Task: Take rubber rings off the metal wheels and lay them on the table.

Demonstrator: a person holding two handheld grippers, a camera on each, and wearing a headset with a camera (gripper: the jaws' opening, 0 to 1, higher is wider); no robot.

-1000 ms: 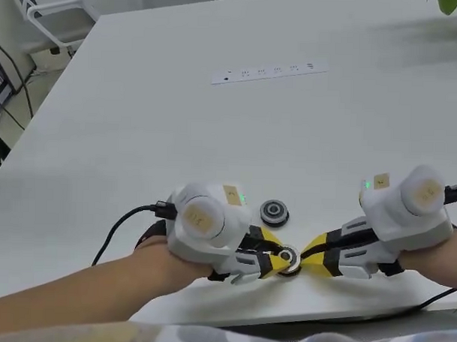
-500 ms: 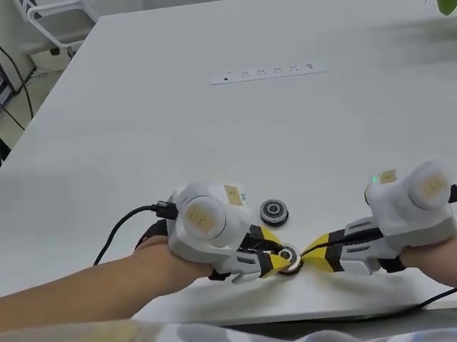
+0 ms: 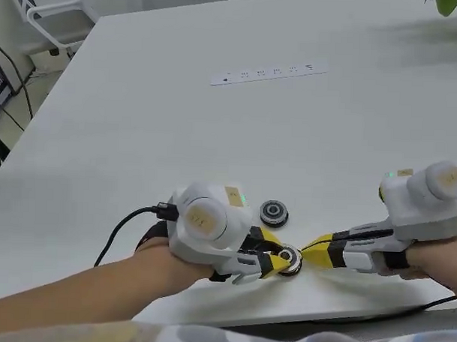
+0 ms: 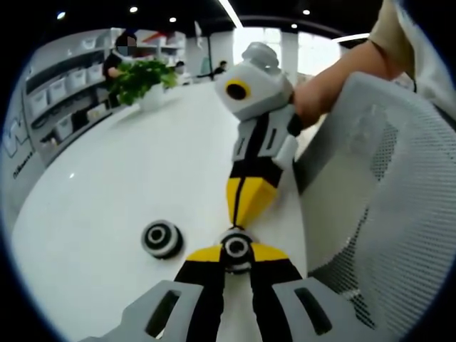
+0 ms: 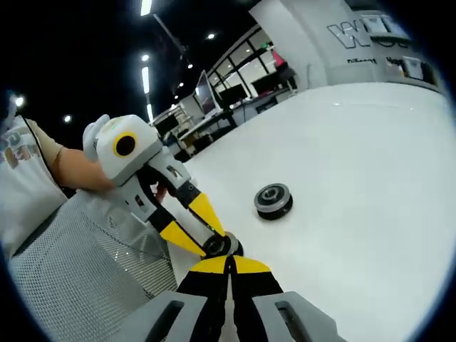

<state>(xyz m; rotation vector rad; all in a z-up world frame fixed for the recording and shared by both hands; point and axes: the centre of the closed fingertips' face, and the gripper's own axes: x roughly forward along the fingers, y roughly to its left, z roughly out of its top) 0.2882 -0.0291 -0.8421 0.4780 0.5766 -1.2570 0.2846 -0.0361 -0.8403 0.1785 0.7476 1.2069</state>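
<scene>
Right now my left claw (image 3: 280,261) is clenched on a metal wheel (image 3: 288,257), just short of the spare wheel (image 3: 274,212) lying on the counter (image 3: 214,140). My right claw (image 3: 309,256) is pressed closed at the held wheel's rim; whether it has caught the rubber ring I cannot tell. Next, I judge, comes peeling the ring off sideways.

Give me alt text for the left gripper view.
The left gripper clamps a small metal wheel in its jaws; the right gripper, jaws shut, touches it from the far side. A second wheel with a black ring lies on the white table beside it.
</scene>
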